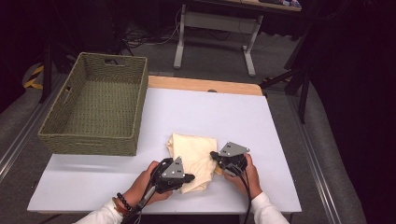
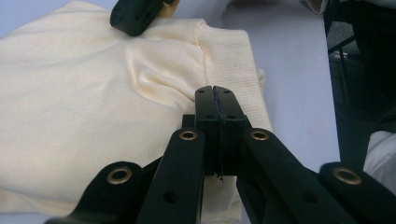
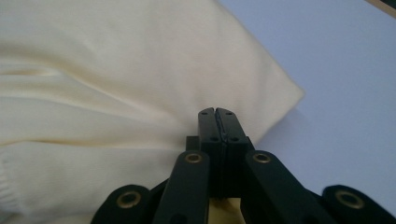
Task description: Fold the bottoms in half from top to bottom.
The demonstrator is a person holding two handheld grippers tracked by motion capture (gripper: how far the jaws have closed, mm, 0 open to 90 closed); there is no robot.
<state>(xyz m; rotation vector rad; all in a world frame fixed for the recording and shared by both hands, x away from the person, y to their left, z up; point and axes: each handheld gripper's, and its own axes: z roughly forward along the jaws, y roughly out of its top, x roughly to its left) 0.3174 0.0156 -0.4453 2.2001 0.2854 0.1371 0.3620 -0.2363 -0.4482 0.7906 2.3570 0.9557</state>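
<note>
At the near edge of the white table, the left gripper and the right gripper are both sitting with jaws fully closed, tips pointing in at the folded cream cloth from about eight o'clock and three o'clock. Whether either one is pinching any fabric I cannot tell, but they seem placed on opposite edges to lift or fold it. Farther off, at about ten o'clock, the woven basket is standing open, probably waiting to receive the cloth.
</note>
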